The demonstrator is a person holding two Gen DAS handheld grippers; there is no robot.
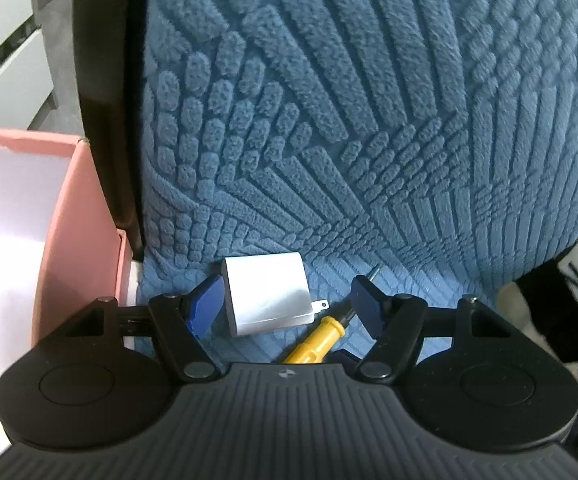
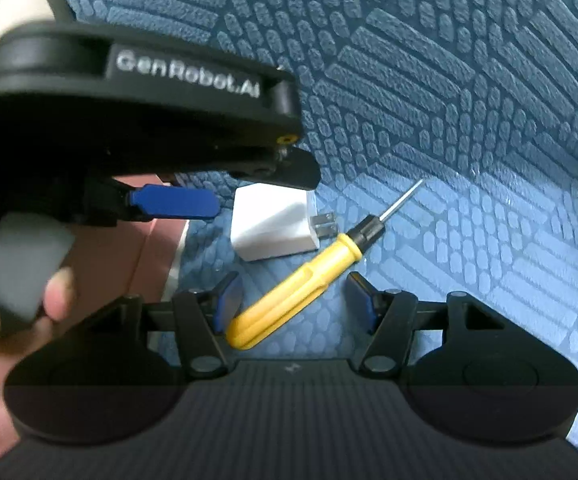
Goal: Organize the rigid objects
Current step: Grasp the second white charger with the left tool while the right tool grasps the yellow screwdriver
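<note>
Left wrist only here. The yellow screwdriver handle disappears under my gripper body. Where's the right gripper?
Observer: Right gripper straddles the yellow screwdriver's handle butt, jaws open.
Operator: Pads touching?
Observer: The pad farther from the white charger stands clear. The nearer one sits close to the butt, contact unclear.
Operator: Shaft?
Observer: The whole thin shaft shows, angled away from the charger's prongs, over the blue textured cover.

- I see a blue plush cover with raised ribbed patterns — the supporting surface.
- On it: a white plastic plug adapter, a yellow-handled screwdriver just beside.
</note>
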